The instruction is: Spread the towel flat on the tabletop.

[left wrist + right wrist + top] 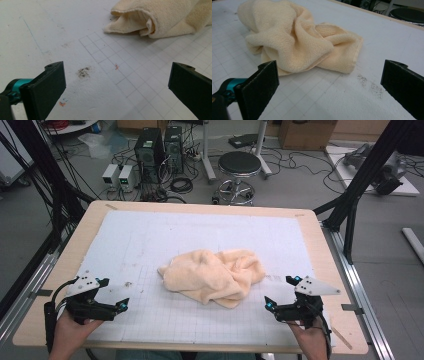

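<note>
Lying crumpled mid-mat: cream fleecy cloth (214,276); flanking it, well apart, gaping wide and empty: left gripper (114,295), right gripper (279,291)

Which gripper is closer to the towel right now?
The right gripper: the towel lies just ahead of it, while the left gripper has a wider strip of bare mat between.

Left gripper (117,82) jaws wide apart, nothing between them. Crumpled cream towel (160,18) ahead, toward the right jaw, well clear. Dark smudge (83,72) on gridded mat (130,65) just past left jaw.
</note>
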Available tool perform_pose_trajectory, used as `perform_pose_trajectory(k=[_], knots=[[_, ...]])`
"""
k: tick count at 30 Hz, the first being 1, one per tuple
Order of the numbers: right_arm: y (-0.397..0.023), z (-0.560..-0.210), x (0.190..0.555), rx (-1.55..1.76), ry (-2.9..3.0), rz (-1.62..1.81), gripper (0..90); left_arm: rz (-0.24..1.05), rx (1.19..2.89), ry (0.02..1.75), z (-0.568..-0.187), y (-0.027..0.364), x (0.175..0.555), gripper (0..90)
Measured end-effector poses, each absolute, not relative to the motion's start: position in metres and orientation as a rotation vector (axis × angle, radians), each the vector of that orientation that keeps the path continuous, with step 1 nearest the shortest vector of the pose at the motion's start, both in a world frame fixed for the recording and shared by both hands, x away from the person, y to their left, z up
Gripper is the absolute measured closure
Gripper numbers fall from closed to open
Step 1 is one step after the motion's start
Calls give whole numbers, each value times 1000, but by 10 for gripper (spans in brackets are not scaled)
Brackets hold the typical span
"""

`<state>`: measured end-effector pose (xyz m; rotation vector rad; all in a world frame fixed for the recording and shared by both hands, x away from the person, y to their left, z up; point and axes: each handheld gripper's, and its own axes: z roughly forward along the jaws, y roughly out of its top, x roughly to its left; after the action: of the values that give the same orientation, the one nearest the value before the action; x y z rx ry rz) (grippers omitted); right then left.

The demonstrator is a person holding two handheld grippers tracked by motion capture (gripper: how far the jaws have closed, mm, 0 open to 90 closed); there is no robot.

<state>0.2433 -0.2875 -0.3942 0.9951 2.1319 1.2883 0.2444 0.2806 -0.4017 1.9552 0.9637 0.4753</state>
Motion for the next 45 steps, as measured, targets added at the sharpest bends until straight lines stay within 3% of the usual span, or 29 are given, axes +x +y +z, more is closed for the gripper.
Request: perform_pose_trajectory(k=[45], knots=[[-277,-393,249,945,2194,1275,9,465,1965,928,-401,273,241,18]])
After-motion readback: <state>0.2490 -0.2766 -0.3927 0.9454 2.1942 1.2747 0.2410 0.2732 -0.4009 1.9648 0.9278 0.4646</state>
